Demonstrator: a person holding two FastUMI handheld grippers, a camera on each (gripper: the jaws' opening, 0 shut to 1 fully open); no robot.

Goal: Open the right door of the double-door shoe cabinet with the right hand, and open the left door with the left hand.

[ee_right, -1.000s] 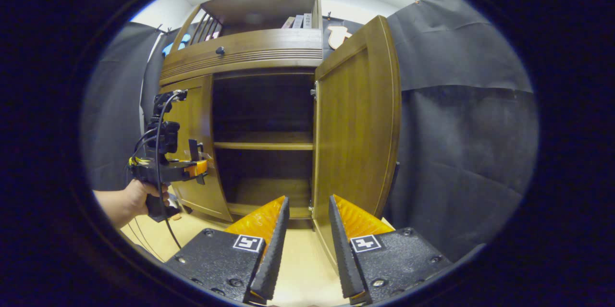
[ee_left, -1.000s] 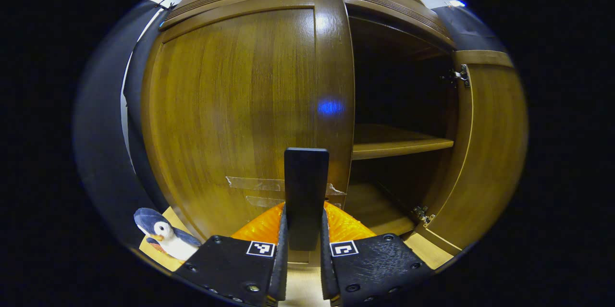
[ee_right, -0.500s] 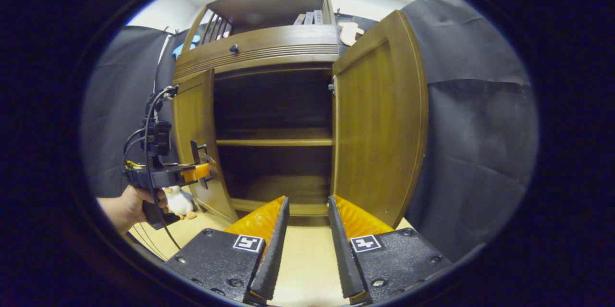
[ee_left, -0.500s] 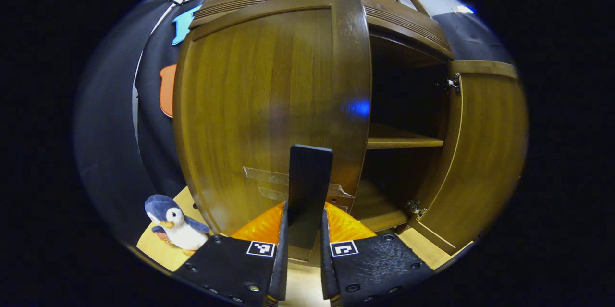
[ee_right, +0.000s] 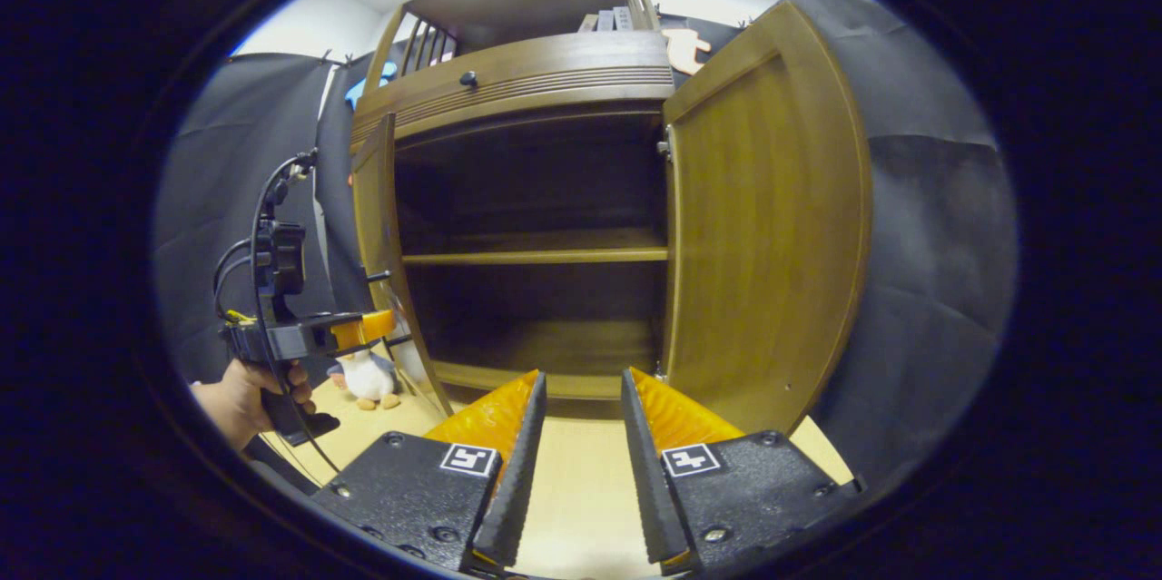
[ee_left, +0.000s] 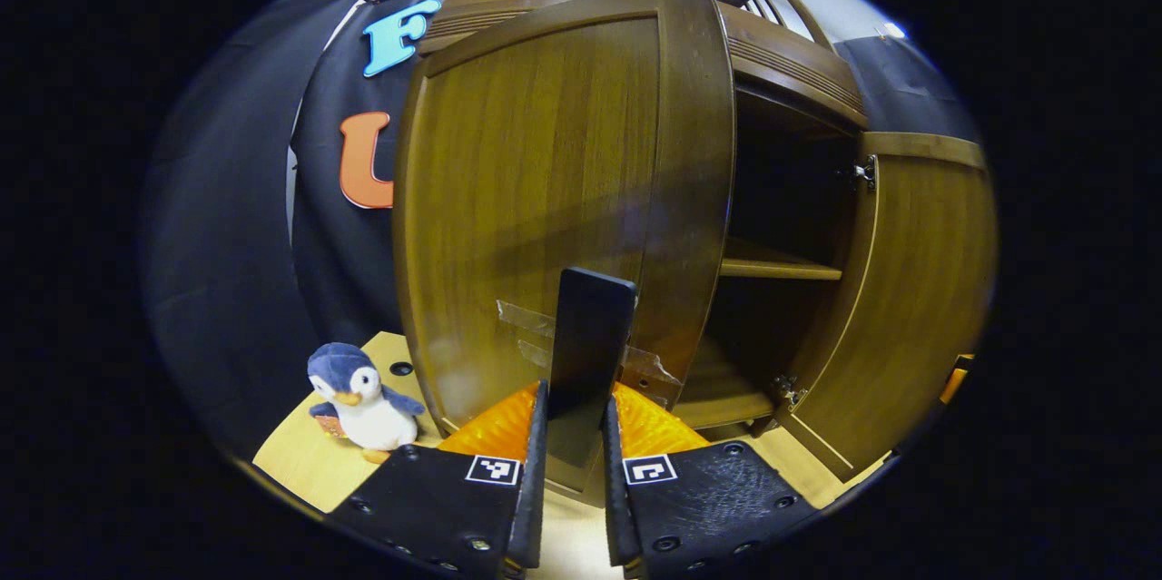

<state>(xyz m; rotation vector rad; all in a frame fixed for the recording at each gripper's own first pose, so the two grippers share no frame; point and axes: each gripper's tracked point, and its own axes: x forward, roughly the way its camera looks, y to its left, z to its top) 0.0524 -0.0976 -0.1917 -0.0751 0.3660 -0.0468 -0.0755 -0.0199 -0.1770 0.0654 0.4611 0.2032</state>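
I've got the left gripper [ee_left: 570, 435] at the bottom centre of the left gripper view, its jaws clamped on the handle [ee_left: 588, 353], a dark flat bar that stands up from between them against the left door [ee_left: 545, 199]. That door fills the middle of the frame and stands swung out from the cabinet [ee_right: 517, 81], with the dark interior and a shelf [ee_left: 781, 270] showing to its right. In the right gripper view the same door [ee_right: 374, 226] is nearly edge-on at centre left, so I judge it well open, though whether it has reached its stop I can't tell. There too I see a hand [ee_right: 241, 394] at lower left holding the left gripper [ee_right: 386, 303] against the door. The right door [ee_right: 763, 226] is wide open at centre right, its inner face towards me. My right gripper [ee_right: 581, 421] sits at bottom centre, its jaws apart with nothing between them, held back from the cabinet over the pale floor [ee_right: 581, 507]. A penguin toy [ee_left: 359, 398] sits on the floor at lower left, beside the left door. So: the right door is done, the left is all but done, and what's left, I reckon, is finishing that swing and letting go of the handle.
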